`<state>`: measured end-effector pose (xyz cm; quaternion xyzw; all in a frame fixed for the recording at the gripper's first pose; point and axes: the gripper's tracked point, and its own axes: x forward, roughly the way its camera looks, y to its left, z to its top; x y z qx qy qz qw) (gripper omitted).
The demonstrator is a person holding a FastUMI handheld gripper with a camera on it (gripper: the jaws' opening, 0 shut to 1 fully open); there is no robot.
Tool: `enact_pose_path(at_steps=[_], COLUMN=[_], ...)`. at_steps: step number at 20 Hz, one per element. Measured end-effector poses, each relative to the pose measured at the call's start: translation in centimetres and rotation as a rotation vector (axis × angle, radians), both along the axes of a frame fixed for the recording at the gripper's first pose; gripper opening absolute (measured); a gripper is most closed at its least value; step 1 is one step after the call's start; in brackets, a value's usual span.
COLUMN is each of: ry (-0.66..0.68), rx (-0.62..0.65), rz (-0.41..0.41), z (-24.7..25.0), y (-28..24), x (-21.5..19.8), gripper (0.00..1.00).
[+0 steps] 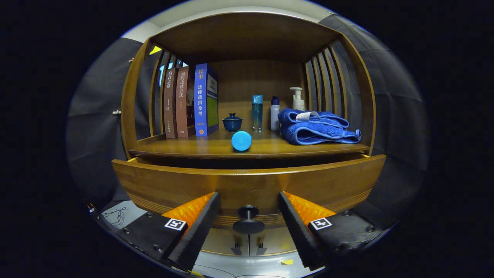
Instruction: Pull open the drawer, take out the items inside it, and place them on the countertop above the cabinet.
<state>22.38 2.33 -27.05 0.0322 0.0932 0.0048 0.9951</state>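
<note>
Between spread fingers of hand-held gripper [249, 216]: drawer [247, 185] knob [248, 222], untouched.

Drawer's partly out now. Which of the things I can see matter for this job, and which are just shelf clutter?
Job:
- drawer, pulled partly out
- drawer knob, between the open fingers of the gripper
- countertop, where items go

Clutter:
- three books
- lidded cup
- round blue object
- tall bottle
- white bottle
- pump bottle
- blue towel

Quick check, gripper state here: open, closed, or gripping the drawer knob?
Gripper: open, fingers on either side of the drawer knob, not touching it.
</note>
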Motion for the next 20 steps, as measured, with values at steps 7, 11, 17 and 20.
enact_pose_path(at_steps=[7,11,17,20], ry=[0.015,-0.009,0.015,-0.017], rx=[0.042,0.059,0.002,-0.026], rz=[0.003,-0.014,-0.004,0.006], z=[0.2,0.6,2.4,4.9], y=[0.1,-1.1,-1.2,-0.5], x=[3.0,3.2,2.8,1.6], gripper=[0.99,0.99,1.0,0.99])
